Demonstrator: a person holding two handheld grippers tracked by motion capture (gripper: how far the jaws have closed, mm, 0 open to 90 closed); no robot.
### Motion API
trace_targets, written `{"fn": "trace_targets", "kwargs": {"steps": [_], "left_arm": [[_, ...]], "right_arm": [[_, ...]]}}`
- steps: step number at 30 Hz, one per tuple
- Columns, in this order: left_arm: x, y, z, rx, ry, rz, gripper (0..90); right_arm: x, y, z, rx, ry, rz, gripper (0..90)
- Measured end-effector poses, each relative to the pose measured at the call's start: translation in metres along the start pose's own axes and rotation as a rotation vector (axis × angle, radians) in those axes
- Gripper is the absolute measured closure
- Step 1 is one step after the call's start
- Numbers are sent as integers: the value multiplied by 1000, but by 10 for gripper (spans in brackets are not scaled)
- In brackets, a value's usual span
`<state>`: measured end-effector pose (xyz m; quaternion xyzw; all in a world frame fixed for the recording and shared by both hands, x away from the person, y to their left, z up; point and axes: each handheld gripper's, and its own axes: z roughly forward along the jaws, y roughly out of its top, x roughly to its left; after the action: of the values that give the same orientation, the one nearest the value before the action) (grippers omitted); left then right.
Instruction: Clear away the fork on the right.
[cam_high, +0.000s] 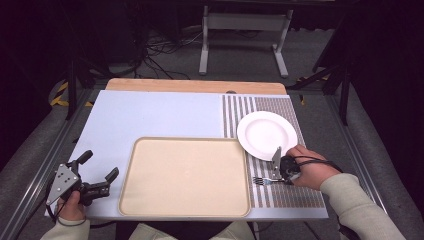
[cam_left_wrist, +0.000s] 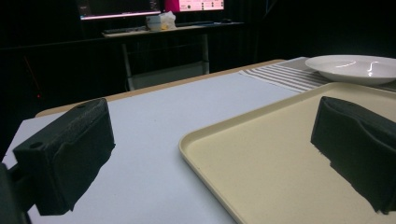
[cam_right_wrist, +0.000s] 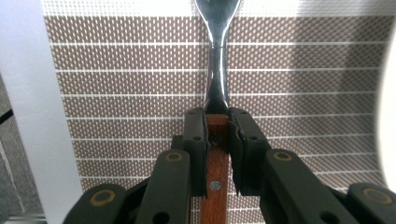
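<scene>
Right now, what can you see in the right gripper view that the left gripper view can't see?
The right gripper view alone shows the wooden-handled metal fork pinched between the right gripper's jaws, over the brown woven placemat. The left gripper view alone shows the beige plastic tray, the open left gripper and a distant monitor. Both show the round white plate and pale blue tabletop.

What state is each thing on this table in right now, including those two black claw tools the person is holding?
Left gripper: open, holding nothing, beside the tray.
Right gripper: shut on the fork's wooden handle.
Fork: held low over the striped placemat, tines toward the tray.
Tray: flat on the table, nothing on it.
Plate: upright on the placemat, nothing on it.
Placemat: lying flat at the table's right side.
</scene>
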<state>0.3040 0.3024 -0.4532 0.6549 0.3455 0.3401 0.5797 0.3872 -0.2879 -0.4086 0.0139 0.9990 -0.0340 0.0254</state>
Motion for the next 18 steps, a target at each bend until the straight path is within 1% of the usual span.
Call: {"fn": "trace_targets", "kwargs": {"steps": [3, 10, 14, 18], "left_arm": [[0, 0, 0, 0, 0, -1, 0], [0, 0, 0, -1, 0, -2, 0], [0, 0, 0, 1, 0, -2, 0], [0, 0, 0, 2, 0, -2, 0]], "right_arm": [[0, 0, -7, -14, -11, 14, 777], [-2, 2, -27, -35, -45, 21, 777], [-4, 4, -39, -61, -70, 27, 777], [-6, 7, -49, -65, -81, 35, 777]]}}
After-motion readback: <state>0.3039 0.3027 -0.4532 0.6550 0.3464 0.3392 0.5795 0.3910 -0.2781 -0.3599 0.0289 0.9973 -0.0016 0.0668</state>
